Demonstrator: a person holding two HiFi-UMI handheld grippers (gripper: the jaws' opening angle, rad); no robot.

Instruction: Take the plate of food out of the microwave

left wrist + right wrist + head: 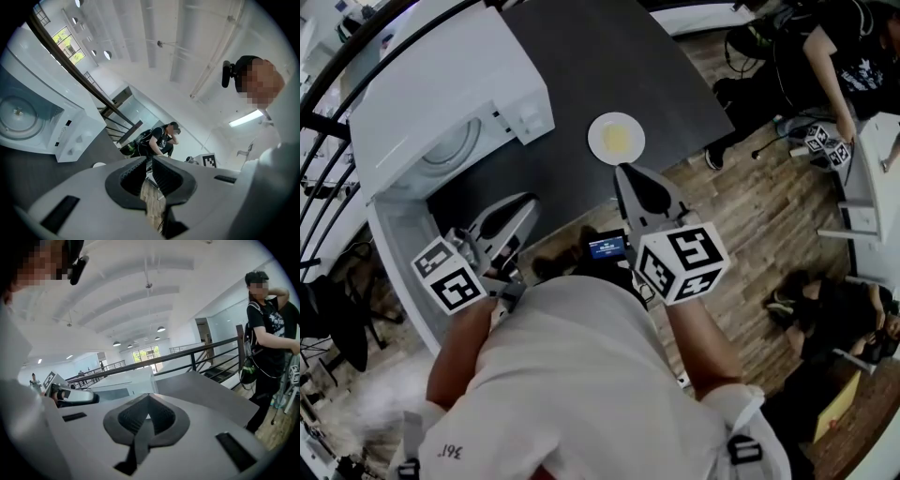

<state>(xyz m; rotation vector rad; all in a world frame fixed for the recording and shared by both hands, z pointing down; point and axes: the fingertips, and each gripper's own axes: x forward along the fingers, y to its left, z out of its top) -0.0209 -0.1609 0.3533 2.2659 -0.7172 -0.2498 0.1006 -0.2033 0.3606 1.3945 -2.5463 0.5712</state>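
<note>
Right gripper point(149, 414) clenched, left gripper point(149, 164) slightly parted, food point(617, 140) on plate point(598, 126) seen only overhead

White short-sleeved T-shirt point(581, 375), small dark print near left sleeve hem. Black buckle point(742, 450) at right shoulder. Pale grey left gripper point(525, 204) and right gripper point(623, 173); black ribbed pads point(131, 176); black-and-white marker cubes point(680, 262).
</note>
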